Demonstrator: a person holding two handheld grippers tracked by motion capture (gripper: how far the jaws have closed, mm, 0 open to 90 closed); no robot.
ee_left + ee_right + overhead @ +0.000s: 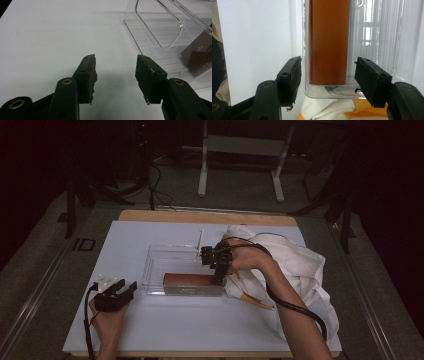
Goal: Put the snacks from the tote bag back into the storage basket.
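A clear plastic bin [161, 254] stands in the middle of the white table top. A long brown box [187, 279] lies flat inside it along its near wall. My right gripper [219, 278] points down over the right end of the bin. In the right gripper view its jaws [327, 59] stand open on either side of the brown box [329, 42], with a gap on each side, and the bin's ribbed floor [372, 37] shows beside it. My left gripper [126, 284] rests on the table left of the bin, open [116, 57] and empty, with the bin [160, 30] and box [197, 53] ahead to its right.
A white cloth bag [300, 265] with an orange strap [255, 301] lies crumpled against the bin's right end, under my right forearm. A thin white stick [200, 240] leans at the bin's far side. The wooden table edge [205, 216] runs along the back.
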